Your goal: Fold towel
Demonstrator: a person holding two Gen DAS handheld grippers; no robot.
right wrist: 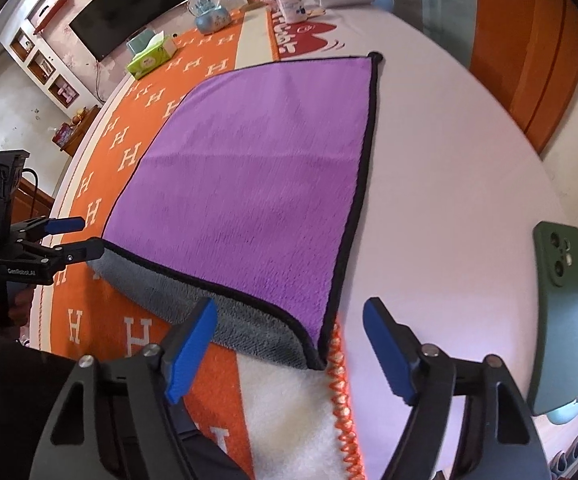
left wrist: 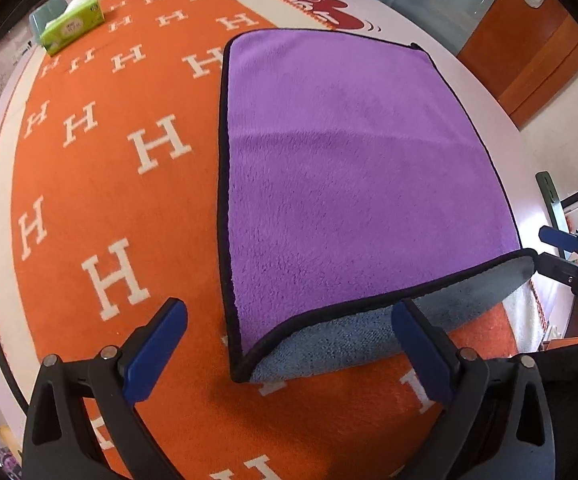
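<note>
A purple towel with black trim and a grey underside lies flat on an orange blanket on the table; it also shows in the right wrist view. Its near edge curls up and shows the grey side. My left gripper is open, with its fingers either side of the near left corner. In the right wrist view the left gripper seems to touch the lifted near corner. My right gripper is open over the near right corner; it shows at the right edge of the left wrist view.
A green tissue box sits at the far left of the blanket. Jars and a blue globe stand at the table's far end. A green phone lies on the white table to the right.
</note>
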